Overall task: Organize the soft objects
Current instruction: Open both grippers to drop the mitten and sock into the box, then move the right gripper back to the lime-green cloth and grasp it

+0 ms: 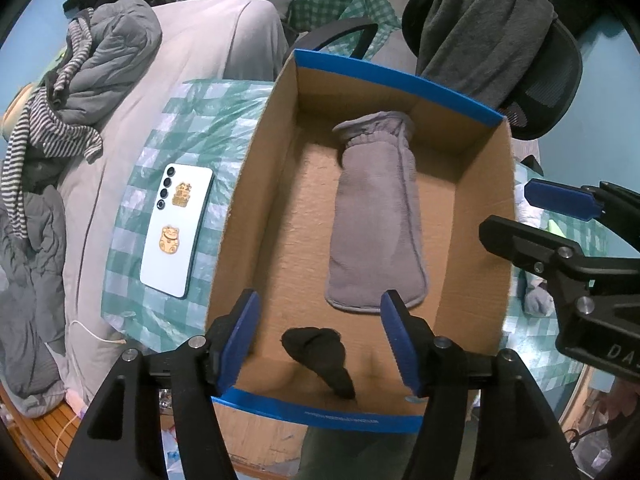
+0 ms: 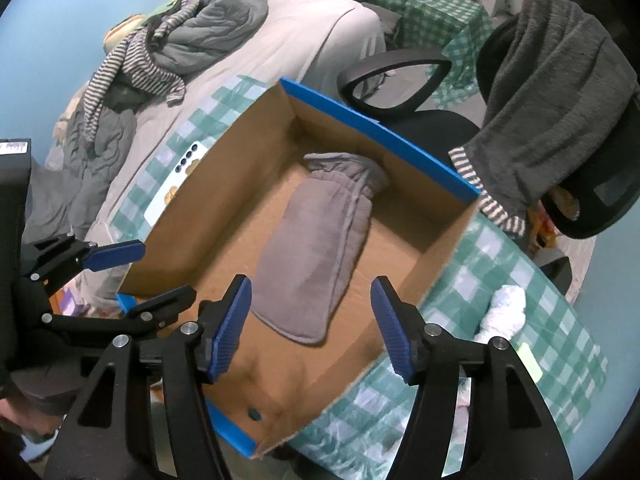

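Observation:
An open cardboard box (image 1: 256,184) (image 2: 224,168) with blue rim edges sits on a green checked tablecloth. Inside lies a grey fuzzy pouch (image 1: 376,224) (image 2: 316,240), lengthwise on the floor of the box. A rolled black sock (image 1: 320,356) rests near the box's front wall, under my left gripper (image 1: 320,340). That gripper is open and its pads do not touch the sock. My right gripper (image 2: 312,320) hangs open over the pouch's near end, holding nothing. A white sock (image 2: 504,312) lies on the cloth to the right of the box.
A white phone (image 1: 176,232) lies on the cloth left of the box. A bed with grey and striped clothes (image 1: 80,80) is at the left. Behind the box stands a black office chair (image 2: 400,92) draped with a grey towel (image 2: 552,96).

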Demonstrator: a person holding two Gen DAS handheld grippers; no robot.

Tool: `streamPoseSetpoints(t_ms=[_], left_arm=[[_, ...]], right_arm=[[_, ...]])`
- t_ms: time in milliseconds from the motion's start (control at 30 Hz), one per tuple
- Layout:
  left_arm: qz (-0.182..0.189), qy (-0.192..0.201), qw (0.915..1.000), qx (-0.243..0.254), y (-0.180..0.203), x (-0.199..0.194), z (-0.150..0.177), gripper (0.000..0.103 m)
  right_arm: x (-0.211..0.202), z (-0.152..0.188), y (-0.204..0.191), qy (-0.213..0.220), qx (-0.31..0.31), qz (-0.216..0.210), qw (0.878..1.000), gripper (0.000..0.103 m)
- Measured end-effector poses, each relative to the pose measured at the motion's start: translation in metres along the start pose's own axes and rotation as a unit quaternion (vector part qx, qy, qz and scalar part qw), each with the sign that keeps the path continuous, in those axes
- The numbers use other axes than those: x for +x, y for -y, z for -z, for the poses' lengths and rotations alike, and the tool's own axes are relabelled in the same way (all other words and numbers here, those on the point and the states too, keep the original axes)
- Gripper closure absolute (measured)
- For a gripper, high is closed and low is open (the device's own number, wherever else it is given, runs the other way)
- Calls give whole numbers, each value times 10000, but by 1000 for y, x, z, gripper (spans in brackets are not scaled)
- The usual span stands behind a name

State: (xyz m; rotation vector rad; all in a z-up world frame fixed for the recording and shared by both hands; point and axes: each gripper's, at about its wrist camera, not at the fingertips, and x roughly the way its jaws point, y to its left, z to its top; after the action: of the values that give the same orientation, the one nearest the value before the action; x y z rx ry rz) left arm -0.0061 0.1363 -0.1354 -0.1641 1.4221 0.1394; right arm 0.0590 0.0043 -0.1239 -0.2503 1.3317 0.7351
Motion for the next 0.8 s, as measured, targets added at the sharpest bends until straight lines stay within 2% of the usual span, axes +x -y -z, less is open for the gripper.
streamPoseSetpoints(t_ms=[433,800], left_arm=[[136,200,9992,321,42,-24,-4,37],[216,185,9976,632,81,-24,-8,37]], right_arm=[[-32,21,37,134,289,193,9993,38],[-53,49,91,158,828,435,9955,38]])
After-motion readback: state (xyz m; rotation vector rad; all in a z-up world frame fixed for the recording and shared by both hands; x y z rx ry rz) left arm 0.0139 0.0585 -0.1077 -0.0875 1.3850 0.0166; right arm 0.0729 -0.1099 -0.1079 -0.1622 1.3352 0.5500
